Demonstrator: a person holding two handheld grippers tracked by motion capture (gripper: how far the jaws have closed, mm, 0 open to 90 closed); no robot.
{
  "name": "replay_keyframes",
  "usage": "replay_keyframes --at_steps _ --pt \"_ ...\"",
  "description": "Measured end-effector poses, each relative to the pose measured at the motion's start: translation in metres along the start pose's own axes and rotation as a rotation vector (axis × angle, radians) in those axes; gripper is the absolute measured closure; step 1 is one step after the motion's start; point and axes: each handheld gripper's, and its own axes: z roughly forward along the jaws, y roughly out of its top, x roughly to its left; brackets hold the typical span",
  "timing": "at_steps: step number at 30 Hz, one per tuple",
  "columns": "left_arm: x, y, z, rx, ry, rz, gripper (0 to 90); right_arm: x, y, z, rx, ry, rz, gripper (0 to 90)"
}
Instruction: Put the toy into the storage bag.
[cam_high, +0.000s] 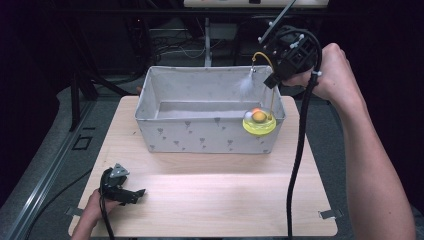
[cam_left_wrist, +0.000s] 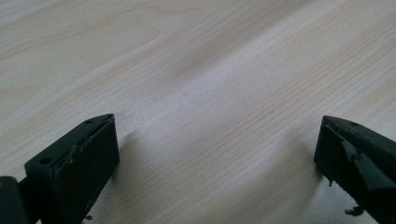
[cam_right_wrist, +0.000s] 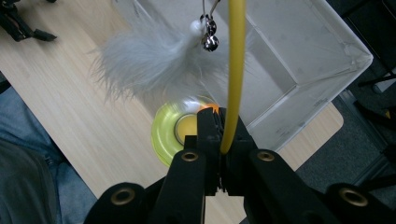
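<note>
Pale wood-grain table, matt and smooth, is seen against a dark background with cables beyond its far edge. At centre frame of the high view a grey fabric bin with a small printed pattern stands open-topped; its walls look soft and thin.

At upper right of the high view, the right gripper is held above the bin's right end, jaws closed tight on the yellow wand of a cat toy. The wand is a thin curved rod, probably springy. From its tip hang a small bell and a grey feather tuft, fluffy and very light. The toy's round yellow base, translucent plastic with an orange ball, is level with the bin's right front rim; contact cannot be told.

Judged light but swingy; the stiff rod near the base seems the best hold.

At lower left, the left gripper rests near the table with jaws wide apart, nothing between them.
</note>
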Motion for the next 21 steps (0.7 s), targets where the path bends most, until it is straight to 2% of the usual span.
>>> replay_keyframes --at_steps 16,21 --pt "0.000 0.000 0.000 0.000 0.000 0.001 0.0 -0.022 0.020 -0.004 -0.023 -0.040 0.048 88.5" --pt "0.000 0.000 0.000 0.000 0.000 0.002 0.0 -0.028 0.024 0.000 -0.010 -0.055 0.059 88.5"
